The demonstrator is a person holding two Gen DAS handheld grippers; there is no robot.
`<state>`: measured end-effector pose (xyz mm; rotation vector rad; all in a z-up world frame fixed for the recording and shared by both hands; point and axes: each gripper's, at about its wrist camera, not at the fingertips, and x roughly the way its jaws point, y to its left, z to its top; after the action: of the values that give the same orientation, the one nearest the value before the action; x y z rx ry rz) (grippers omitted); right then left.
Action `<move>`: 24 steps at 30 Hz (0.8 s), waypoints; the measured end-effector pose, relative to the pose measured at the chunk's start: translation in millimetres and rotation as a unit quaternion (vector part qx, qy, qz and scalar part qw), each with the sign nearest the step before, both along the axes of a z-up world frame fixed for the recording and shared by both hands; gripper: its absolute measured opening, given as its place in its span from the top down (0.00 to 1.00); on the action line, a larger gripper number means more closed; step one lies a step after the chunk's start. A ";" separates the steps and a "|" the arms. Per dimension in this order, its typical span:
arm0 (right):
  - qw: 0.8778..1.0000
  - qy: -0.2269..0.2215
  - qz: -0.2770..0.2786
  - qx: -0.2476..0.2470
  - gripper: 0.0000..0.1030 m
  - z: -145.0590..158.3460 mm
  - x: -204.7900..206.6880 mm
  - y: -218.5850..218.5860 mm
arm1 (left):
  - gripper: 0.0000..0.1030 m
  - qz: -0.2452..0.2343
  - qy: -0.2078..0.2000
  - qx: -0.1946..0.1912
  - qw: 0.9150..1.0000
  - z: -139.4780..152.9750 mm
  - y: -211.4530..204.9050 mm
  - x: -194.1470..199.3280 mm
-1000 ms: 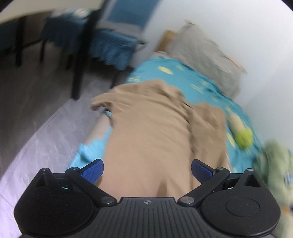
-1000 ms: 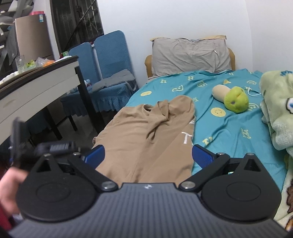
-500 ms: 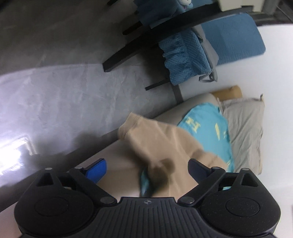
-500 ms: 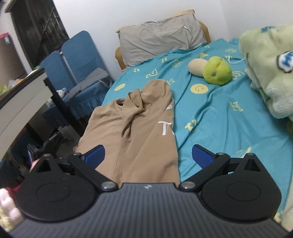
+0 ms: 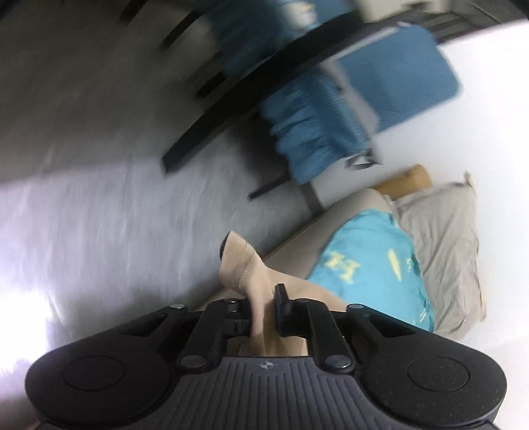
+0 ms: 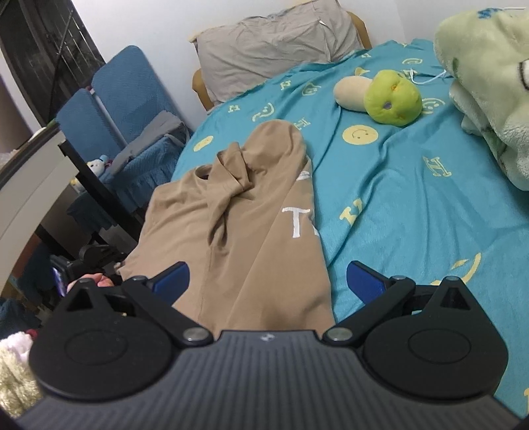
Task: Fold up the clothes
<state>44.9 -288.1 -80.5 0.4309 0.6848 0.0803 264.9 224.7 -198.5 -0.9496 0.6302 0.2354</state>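
Closing on the sleeve [image 5: 243,264] at the bed's near left edge, the left gripper [image 5: 264,311] pinches tan cloth. Right gripper [image 6: 266,281] gapes wide over the tan shirt [image 6: 238,225]; bare turquoise sheet [image 6: 413,205] stretches rightward to the green blanket [image 6: 489,82].

We saw a bed [image 6: 413,205] covered with a teal sheet printed with yellow smileys and letters, a grey pillow [image 6: 274,49] propped at its head against a white wall [image 6: 158,20]. Beside the bed stood two blue chairs [image 6: 132,96] with grey and blue cloth draped over their seats, next to a dark-legged table [image 6: 39,172] with a white front. A dark barred window [image 6: 39,49] sat behind them. The grey floor [image 5: 99,215] shone with a bright glare of light.
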 end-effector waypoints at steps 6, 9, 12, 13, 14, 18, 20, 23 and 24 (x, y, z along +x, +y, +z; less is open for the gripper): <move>1.000 -0.020 -0.010 -0.008 0.00 10.8 -14.3 -4.9 | 0.93 -0.069 -0.059 0.213 0.973 98.6 -63.4 0.3; 0.999 -0.026 -0.024 -0.012 0.00 14.9 -20.0 -10.9 | 0.93 -0.122 -0.105 0.309 0.937 139.6 -122.0 -5.2; 0.999 -0.027 -0.040 -0.011 0.00 17.1 -23.8 -19.2 | 0.93 -0.188 -0.147 0.373 0.897 163.6 -190.1 -12.9; 0.999 -0.027 -0.045 -0.009 0.00 17.4 -24.6 -22.5 | 0.93 -0.213 -0.157 0.389 0.883 167.0 -213.4 -15.5; 0.998 -0.027 -0.050 -0.007 0.00 17.5 -25.4 -25.7 | 0.93 -0.236 -0.162 0.397 0.872 165.4 -235.0 -17.3; 0.997 -0.030 -0.072 -0.008 0.00 17.3 -27.9 -38.8 | 0.93 -0.314 -0.169 0.414 0.838 147.5 -315.8 -21.1; 0.996 -0.027 -0.085 -0.003 0.00 15.5 -27.6 -46.6 | 0.92 -0.339 -0.157 0.419 0.828 126.1 -345.1 -18.3; 0.995 -0.022 -0.099 0.012 0.00 11.2 -26.8 -57.4 | 0.81 -0.367 -0.128 0.414 0.823 91.2 -370.5 -18.2; 0.995 -0.023 -0.101 0.012 0.00 9.6 -26.5 -59.2 | 0.79 -0.375 -0.117 0.411 0.823 80.6 -376.5 -18.6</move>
<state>18.4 -347.3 -70.9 0.5176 0.5922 -0.0924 246.3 -151.8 -117.9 0.1477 0.5483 -0.3090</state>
